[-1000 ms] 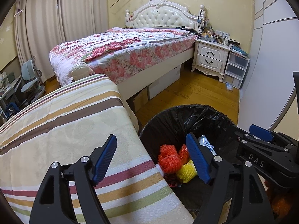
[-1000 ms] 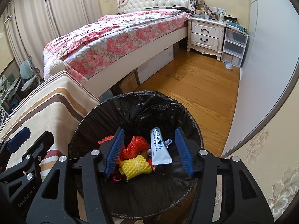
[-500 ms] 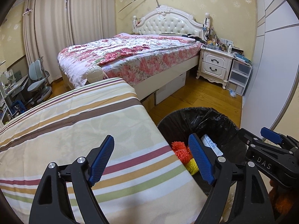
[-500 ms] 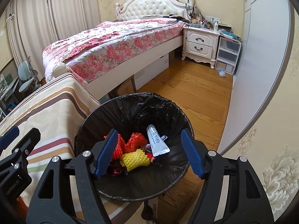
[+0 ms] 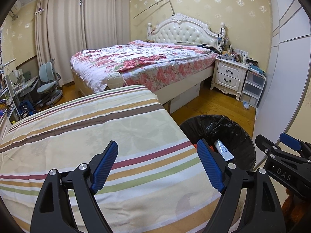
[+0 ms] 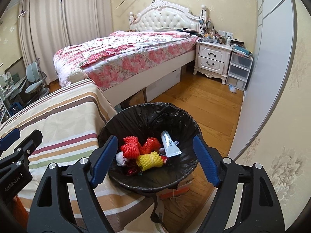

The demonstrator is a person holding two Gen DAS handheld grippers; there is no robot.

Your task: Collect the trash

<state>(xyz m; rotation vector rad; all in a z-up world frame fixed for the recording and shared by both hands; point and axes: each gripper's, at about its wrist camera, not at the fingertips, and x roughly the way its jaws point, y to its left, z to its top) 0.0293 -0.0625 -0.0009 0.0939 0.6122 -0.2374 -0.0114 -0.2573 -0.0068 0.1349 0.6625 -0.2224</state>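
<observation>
- Left wrist view: the left gripper [image 5: 158,164] hangs over the striped cloth [image 5: 93,128] with its jaws spread wide and nothing between them; they have just been opening a little further.
- Between and beyond the two blue pads lies only bare striped cloth, which they do not touch.
- Just past the right-hand jaw stands the trash bin [image 5: 229,134], lined with a black bag, close against the edge of the cloth.
- Inside the bin, right beside that jaw's tip, a white tube [image 5: 223,149] shows, with a sliver of red next to it; the rest of the contents are hidden behind the jaw.
- Further out on that same side, the right gripper [image 5: 285,151] reaches in from the frame edge.
- Far ahead of the jaws are a bed [image 5: 143,62] with a floral cover and a white nightstand [image 5: 228,75].
- Right wrist view: the right gripper [image 6: 156,159] is held above the trash bin [image 6: 149,116], jaws released and holding nothing; they have just been opening.
- Seen between the two pads, down in the bin, lie red foam nets [image 6: 136,146], a yellow foam net [image 6: 149,160] and the white tube [image 6: 170,142], all clear of the pads.
- The tube leans nearer the right-hand jaw, the red nets nearer the left-hand one.
- Outside the left-hand jaw, the left gripper [image 6: 13,145] sits over the striped cloth [image 6: 58,112].
</observation>
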